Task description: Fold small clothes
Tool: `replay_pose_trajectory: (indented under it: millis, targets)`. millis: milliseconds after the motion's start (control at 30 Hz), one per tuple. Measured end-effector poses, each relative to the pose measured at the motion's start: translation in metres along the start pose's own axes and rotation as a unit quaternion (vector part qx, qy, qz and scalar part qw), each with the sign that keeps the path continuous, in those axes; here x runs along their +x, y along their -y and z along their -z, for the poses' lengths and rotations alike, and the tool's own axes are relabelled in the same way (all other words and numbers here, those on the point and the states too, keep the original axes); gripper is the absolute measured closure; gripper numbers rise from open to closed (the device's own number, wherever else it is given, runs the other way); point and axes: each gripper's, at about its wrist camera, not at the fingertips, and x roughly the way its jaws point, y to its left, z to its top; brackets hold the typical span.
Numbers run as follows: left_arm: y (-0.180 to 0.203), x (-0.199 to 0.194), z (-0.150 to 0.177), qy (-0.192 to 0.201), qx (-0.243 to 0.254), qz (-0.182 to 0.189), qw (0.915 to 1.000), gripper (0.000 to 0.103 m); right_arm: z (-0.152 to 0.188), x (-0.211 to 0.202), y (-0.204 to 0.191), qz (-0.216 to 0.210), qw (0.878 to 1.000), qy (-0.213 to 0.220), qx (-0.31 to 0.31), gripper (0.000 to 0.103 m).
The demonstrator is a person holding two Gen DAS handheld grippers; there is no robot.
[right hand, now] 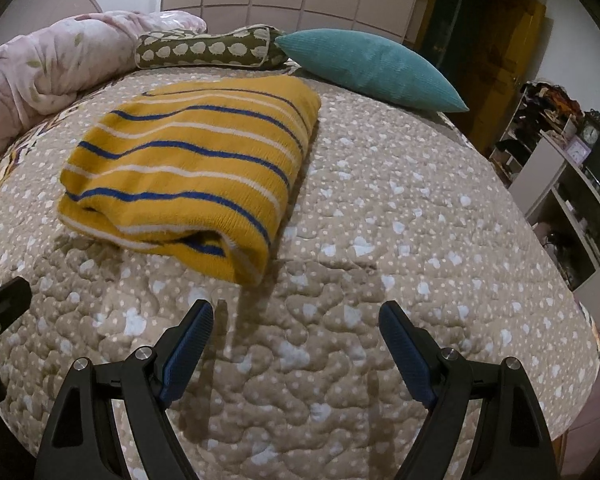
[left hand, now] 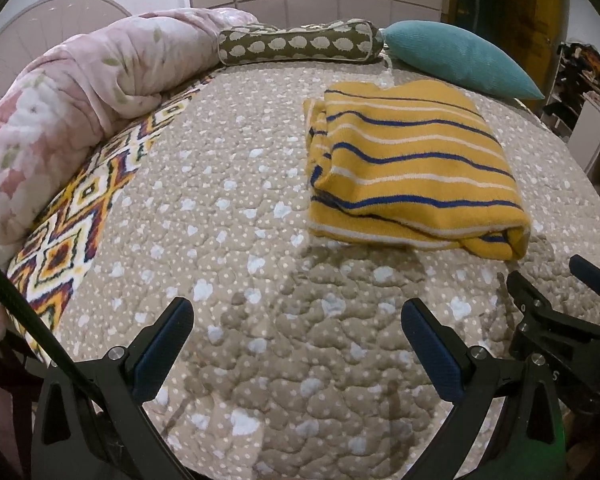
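Open quilted bedspread (right hand: 380,220) lies ahead of the right gripper (right hand: 296,320); folded striped sweater (right hand: 188,168) blocks its forward-left.

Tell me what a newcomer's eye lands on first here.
The folded yellow sweater with blue and white stripes, lying on the beige dotted bedspread. Behind it, at the head of the bed, lies a teal pillow. Both grippers, left and right, hang open and empty.

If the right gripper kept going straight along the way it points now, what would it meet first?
Most likely the bare quilted bedspread: the open right gripper aims just right of the folded striped sweater.
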Motion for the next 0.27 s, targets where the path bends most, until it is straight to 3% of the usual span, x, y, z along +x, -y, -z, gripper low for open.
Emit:
replay_pose_trajectory:
  millis: [267]
  targets:
    - [-0.010,0.012,-0.016,-0.009,-0.027,0.023,0.9993,0.000,-0.008,0.007,-0.005,-0.023,1.000,-0.009,-0.002,0.015]
